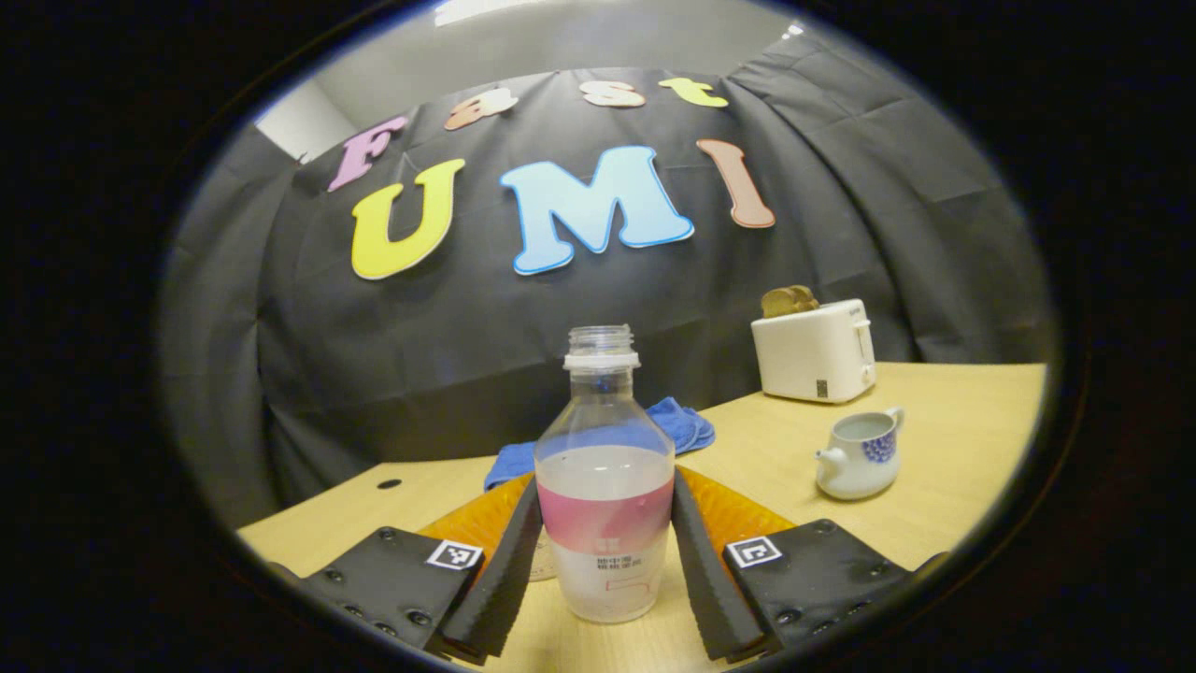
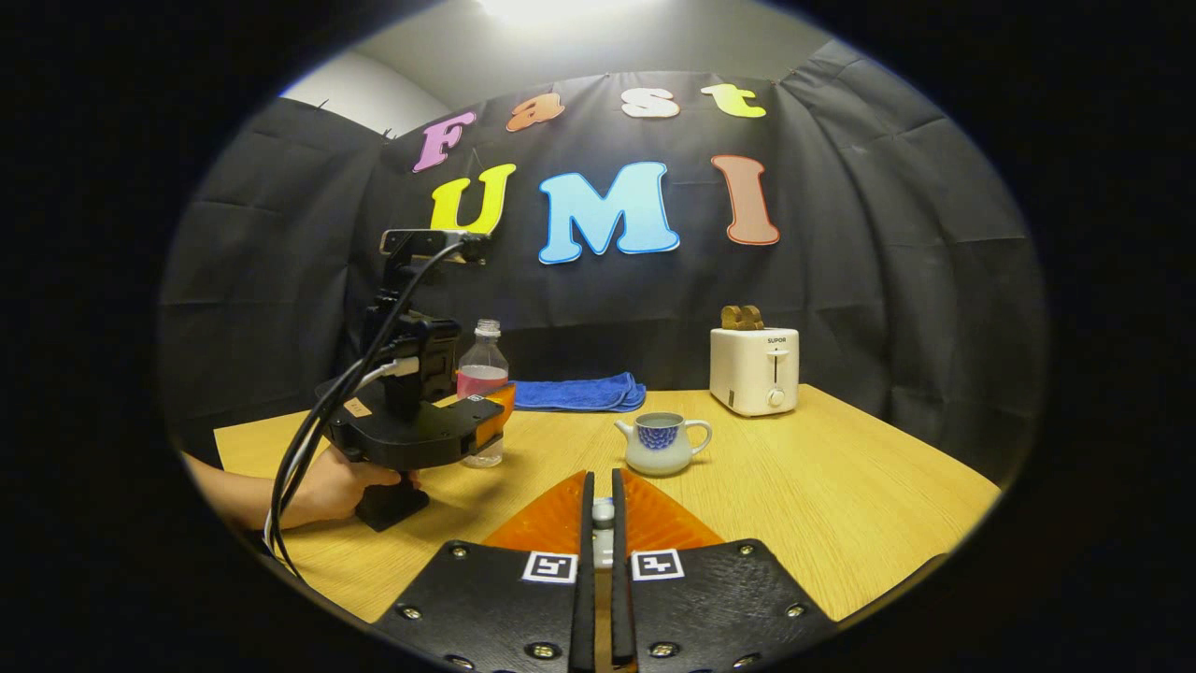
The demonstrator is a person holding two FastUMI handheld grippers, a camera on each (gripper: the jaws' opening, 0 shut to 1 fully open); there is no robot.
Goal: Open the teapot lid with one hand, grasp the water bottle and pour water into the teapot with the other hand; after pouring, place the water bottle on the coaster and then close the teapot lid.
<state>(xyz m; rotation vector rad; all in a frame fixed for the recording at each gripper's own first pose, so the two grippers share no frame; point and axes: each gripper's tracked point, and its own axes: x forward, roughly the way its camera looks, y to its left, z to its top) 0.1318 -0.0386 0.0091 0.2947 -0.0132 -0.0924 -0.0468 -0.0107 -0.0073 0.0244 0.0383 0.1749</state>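
Between the fingers of the left claw stands the water bottle — upright on the counter, long axis vertical, uncapped mouth pointing straight up. The fingers are spread wide and flank its lower body on both sides; whether they press on it I cannot tell. Ahead and to the right of this claw sits the teapot, its top open, spout to the left and handle to the right. Farther back lie a blue cloth and a white toaster with bread in it.

At the right claw the fingers are nearly closed on a small pale object, the lid — it sits between them. Beyond it is the open teapot, and off to the left a hand holds the left claw at the bottle.
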